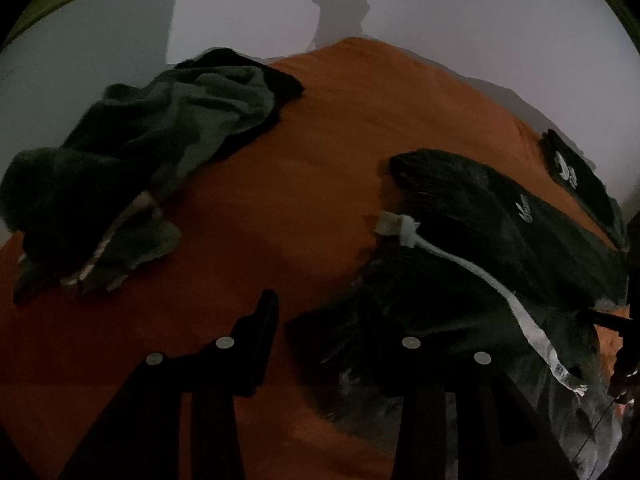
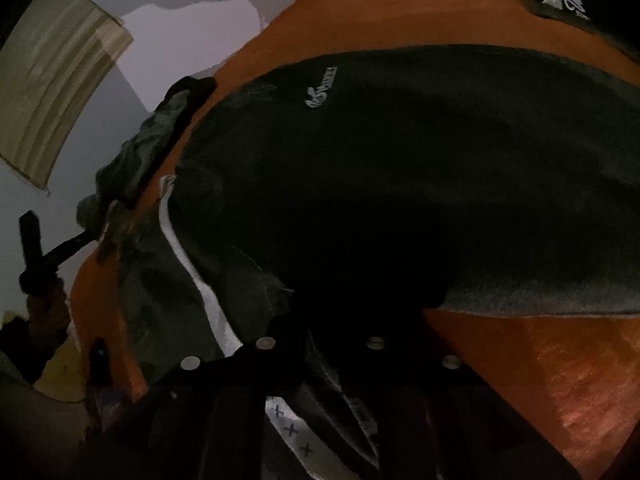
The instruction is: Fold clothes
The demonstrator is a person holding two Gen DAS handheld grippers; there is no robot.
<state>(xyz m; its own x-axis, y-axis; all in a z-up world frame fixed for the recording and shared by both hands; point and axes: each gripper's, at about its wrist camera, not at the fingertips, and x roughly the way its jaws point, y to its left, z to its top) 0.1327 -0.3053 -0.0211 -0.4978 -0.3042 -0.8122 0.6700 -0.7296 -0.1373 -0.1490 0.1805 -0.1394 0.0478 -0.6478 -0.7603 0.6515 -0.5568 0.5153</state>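
A dark garment (image 1: 500, 216) with a small white logo lies spread on the orange cover (image 1: 320, 152). A white band (image 1: 472, 264) runs along its near edge. In the left wrist view my left gripper (image 1: 320, 308) hangs open above that edge. Orange cover shows between its left finger (image 1: 266, 316) and the cloth, and its right finger is lost against the dark fabric. In the right wrist view the same garment (image 2: 400, 160) fills the middle. My right gripper (image 2: 320, 320) is shut on its near hem, where the white band (image 2: 296, 436) passes between the jaws.
A crumpled green garment (image 1: 132, 152) lies at the far left of the cover, seen also as the green heap (image 2: 148, 144). A folded dark item (image 1: 568, 172) with white print sits at the far right edge. A pale wall stands behind. A hand (image 1: 624, 364) shows at the right rim.
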